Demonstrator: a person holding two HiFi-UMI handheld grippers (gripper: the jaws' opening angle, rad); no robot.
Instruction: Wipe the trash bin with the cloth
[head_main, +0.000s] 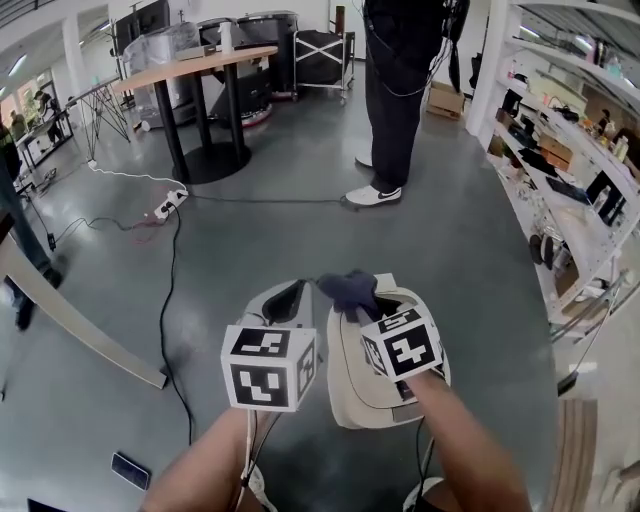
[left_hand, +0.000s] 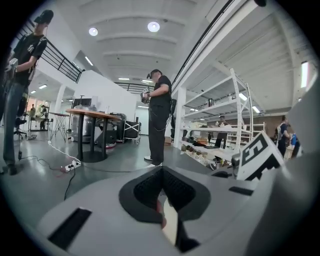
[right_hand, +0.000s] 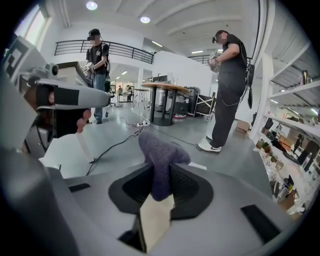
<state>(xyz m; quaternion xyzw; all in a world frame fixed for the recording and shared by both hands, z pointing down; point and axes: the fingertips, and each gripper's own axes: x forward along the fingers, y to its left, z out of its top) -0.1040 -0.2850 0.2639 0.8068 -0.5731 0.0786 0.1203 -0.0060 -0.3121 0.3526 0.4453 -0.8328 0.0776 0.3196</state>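
Note:
In the head view a beige, rounded trash bin (head_main: 350, 392) stands on the grey floor just in front of me, seen from above. My right gripper (head_main: 347, 297) hovers over its far end, shut on a dark purple cloth (head_main: 350, 288). In the right gripper view the cloth (right_hand: 160, 156) sticks up out of the closed jaws of that gripper (right_hand: 159, 172). My left gripper (head_main: 298, 292) is close beside the bin's left edge. Its jaws meet with nothing between them in the left gripper view (left_hand: 161, 174). Most of the bin is hidden under the right gripper.
A person (head_main: 395, 100) stands a few steps ahead. A round table (head_main: 200, 60) is at the far left, with a power strip and cable (head_main: 170, 205) trailing over the floor. White shelving (head_main: 570, 180) lines the right side. A long beige beam (head_main: 80, 320) lies at left.

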